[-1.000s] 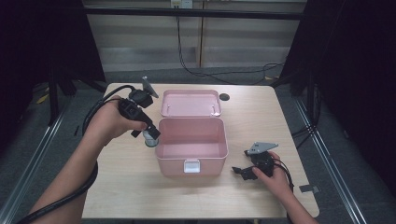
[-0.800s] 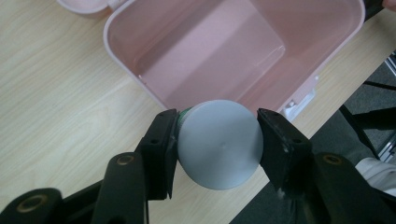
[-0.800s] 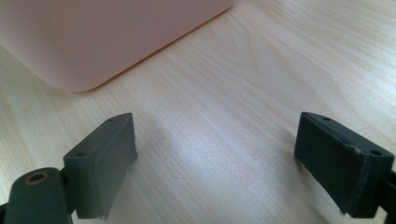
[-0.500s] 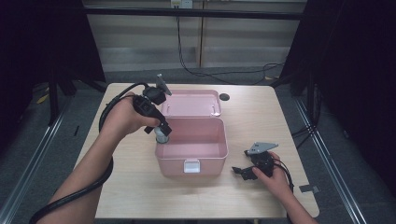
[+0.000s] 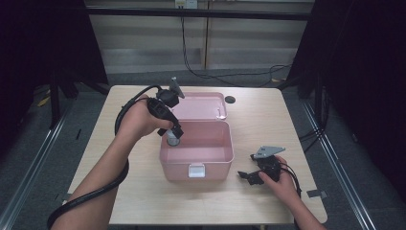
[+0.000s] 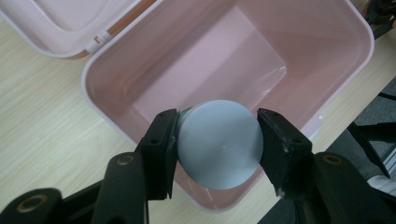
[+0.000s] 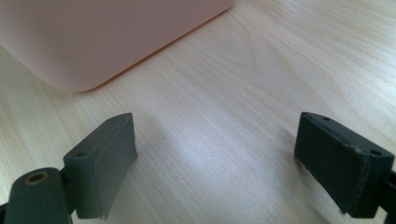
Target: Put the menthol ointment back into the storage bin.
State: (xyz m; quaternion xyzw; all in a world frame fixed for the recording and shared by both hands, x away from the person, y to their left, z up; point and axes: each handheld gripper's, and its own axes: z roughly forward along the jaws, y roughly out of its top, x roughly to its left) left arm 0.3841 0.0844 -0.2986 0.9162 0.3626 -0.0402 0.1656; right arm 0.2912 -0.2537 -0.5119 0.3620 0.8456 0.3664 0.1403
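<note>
1. Grey-capped, the small round container [image 6: 218,143] sits clamped between the two black jaws of the left gripper [image 6: 217,140]; a sliver of green shows just under the cap on its left side in the left gripper view.
2. In that view the container hangs over the near corner of the open pink box [image 6: 348,28], above the box's bare pink floor and not touching it.
3. From the high view the container [image 5: 172,139] is at the box's left rear corner, just inside the rim, with the left gripper [image 5: 173,138] pointing down from the person's left hand [image 5: 139,122].
4. The box's lid [image 5: 201,106] lies flat behind it, hinged back onto the bench [image 5: 268,115], and a white latch [image 5: 195,169] shows on the front wall.
5. The right gripper [image 5: 249,176] rests low on the bench to the right of the box, held in the right hand [image 5: 282,184]; its jaws stand wide apart with only bare wood grain between them in the right gripper view, and the box's pink wall [image 7: 93,37] lies just ahead.
6. A small dark round mark [image 5: 230,99] sits on the bench beside the lid's right corner.
</note>
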